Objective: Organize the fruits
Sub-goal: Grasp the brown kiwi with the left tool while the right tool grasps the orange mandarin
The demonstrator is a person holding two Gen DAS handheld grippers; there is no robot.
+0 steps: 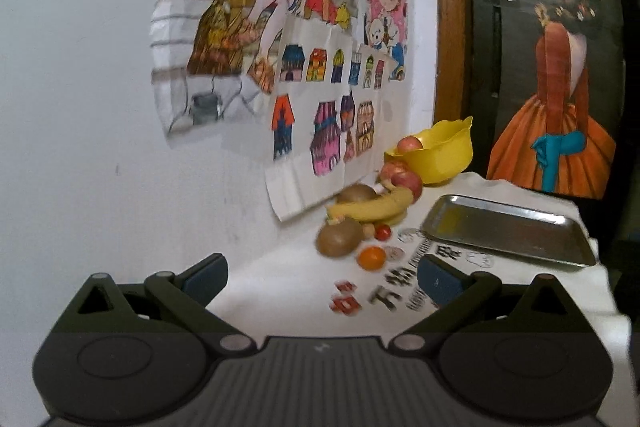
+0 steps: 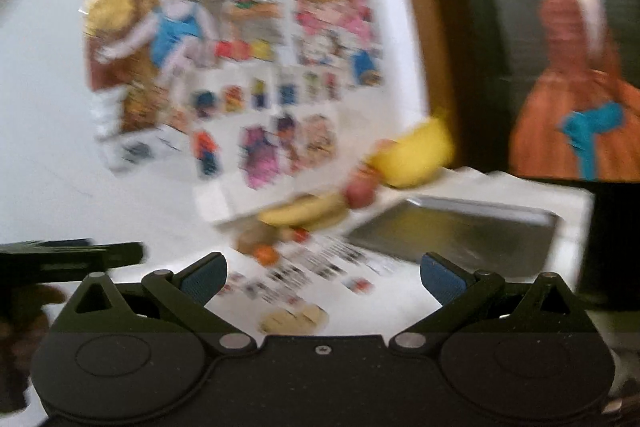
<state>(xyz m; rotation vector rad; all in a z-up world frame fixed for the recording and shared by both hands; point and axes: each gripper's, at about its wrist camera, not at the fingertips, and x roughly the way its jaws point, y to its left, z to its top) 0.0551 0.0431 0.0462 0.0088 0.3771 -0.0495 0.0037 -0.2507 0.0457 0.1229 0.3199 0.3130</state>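
Note:
Fruit lies along the wall on a white cloth: a banana point(image 1: 372, 207), two brown kiwis point(image 1: 340, 237), a red apple point(image 1: 402, 179), a small orange point(image 1: 372, 257) and a cherry tomato point(image 1: 383, 231). A yellow bowl point(image 1: 440, 155) behind them holds another apple point(image 1: 409, 145). A metal tray point(image 1: 508, 229) lies to the right. My left gripper point(image 1: 322, 277) is open, short of the fruit, nothing between its fingers. The right wrist view is motion-blurred; my right gripper point(image 2: 322, 275) is open and empty, with the banana point(image 2: 308, 211), bowl point(image 2: 412, 155) and tray point(image 2: 460, 235) ahead.
Children's drawings point(image 1: 304, 79) hang on the white wall left of the fruit. A dark painting point(image 1: 560, 67) of a figure in an orange dress stands behind the table. The cloth carries printed characters point(image 1: 392, 291). A dark object point(image 2: 72, 257) juts in at the left of the right wrist view.

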